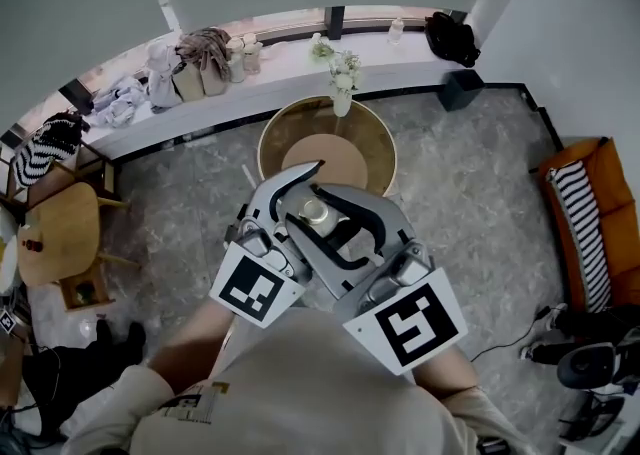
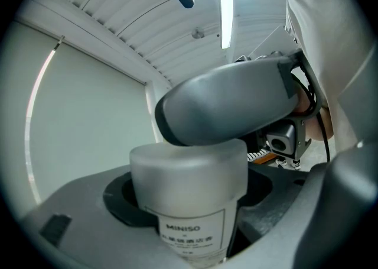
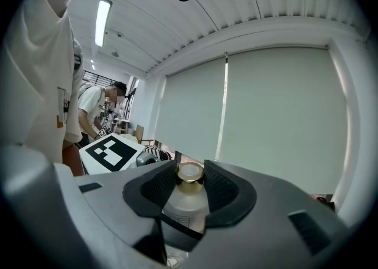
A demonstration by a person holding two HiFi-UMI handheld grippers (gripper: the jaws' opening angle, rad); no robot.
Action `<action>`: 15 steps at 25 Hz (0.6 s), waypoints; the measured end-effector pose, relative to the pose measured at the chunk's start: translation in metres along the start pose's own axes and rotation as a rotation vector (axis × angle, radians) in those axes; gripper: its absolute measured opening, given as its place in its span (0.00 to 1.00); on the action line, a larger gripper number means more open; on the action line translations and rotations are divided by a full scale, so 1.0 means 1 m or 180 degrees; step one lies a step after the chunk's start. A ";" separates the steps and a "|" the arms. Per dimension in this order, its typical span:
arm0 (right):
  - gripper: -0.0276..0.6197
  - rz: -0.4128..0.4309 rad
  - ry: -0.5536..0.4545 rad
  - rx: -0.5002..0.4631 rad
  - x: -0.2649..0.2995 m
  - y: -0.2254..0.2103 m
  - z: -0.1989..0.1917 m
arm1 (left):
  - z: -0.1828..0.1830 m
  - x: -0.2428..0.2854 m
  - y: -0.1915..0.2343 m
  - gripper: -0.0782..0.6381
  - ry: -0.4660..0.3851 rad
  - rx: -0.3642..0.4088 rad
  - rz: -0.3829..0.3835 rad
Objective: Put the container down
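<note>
Grey stone-pattern floor [image 1: 470, 203] fills the head view, with one round wooden table [image 1: 372, 133] at its centre as the reference point.

1. Container [image 1: 315, 211]: one. It has a frosted, pale body, a printed label and a gold neck. It is held upright in the air, just on the near side of the table's near rim. It does not rest on the table.
2. Left gripper [image 1: 298, 201]: one. It reaches in from the near left of the table. In the left gripper view the container stands in the black padded recess between its two jaws, which are clamped on the frosted body. A grey jaw of the other gripper crosses above the container's top.
3. Right gripper [image 1: 338, 221]: one. It reaches in from the near right of the table. In the right gripper view its two black pads [image 3: 217, 190] press on either side of the container, at the gold neck and shoulder.
4. Marker cubes: two, one per gripper. The left cube [image 1: 256, 288] and the right cube [image 1: 410, 328] are nearer the person than the container.
5. Vase [image 1: 342, 101]: one, holding pale flowers, at the table's far rim.
6. Orange sofa [image 1: 575, 213]: one, well to the right of the table.
7. Smaller wooden table [image 1: 55, 233]: one, well to the left.
</note>
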State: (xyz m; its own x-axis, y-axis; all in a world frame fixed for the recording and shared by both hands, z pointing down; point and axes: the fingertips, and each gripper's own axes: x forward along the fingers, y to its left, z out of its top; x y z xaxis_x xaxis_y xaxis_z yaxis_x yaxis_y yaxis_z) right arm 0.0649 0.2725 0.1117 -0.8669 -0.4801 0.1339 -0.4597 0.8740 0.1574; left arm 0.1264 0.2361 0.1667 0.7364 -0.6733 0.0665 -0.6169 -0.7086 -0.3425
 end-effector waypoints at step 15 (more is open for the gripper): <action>0.26 -0.0088 0.0225 0.0111 0.128 -0.089 -0.005 | -0.053 0.042 0.134 0.59 -0.0003 -0.0102 -0.0159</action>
State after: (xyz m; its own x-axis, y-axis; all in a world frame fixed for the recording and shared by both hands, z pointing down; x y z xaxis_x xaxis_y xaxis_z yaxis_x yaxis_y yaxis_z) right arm -0.0040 0.1334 0.1195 -0.8386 -0.5070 0.1990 -0.4907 0.8619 0.1279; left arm 0.0601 0.1020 0.1728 0.7667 -0.6368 0.0820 -0.5880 -0.7477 -0.3086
